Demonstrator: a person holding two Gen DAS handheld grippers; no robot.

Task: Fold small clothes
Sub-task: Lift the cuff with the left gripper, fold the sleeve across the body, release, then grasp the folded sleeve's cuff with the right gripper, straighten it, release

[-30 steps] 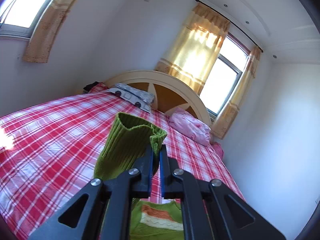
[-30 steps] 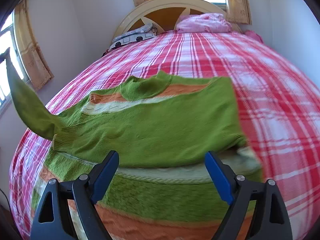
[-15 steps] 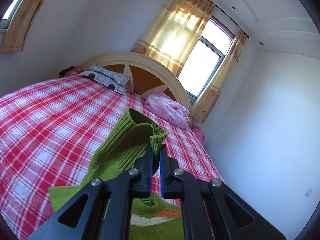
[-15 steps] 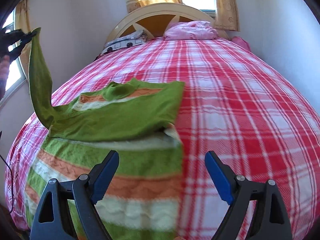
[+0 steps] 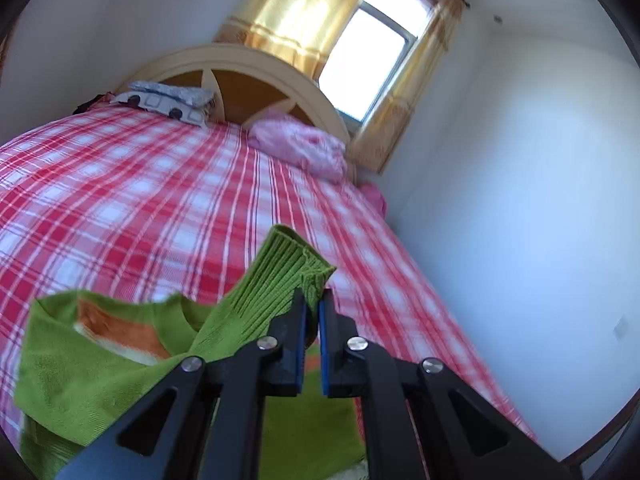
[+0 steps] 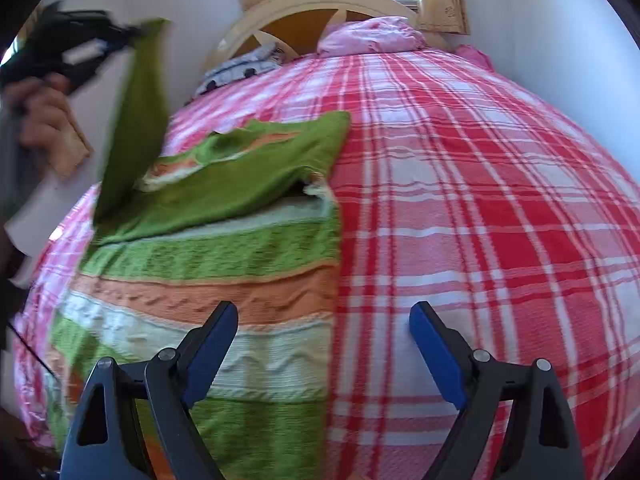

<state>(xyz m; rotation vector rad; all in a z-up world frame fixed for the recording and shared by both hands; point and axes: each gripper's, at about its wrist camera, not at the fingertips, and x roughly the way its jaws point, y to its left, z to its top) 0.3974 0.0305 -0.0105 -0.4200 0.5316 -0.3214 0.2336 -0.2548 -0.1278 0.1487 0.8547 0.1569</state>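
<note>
Green sweater's [image 6: 224, 264] right edge borders bare plaid bedspread [image 6: 480, 200].

Sweater [image 6: 224, 264] on the bed's [image 6: 480, 200] left half, pillows [image 6: 372, 36] behind (by the headboard [image 6: 304, 4]).

The sweater [image 6: 224, 280] runs off the bottom edge, and the left tongs [image 6: 132, 34] and lifted sleeve [image 6: 136, 120] are motion-blurred.
</note>
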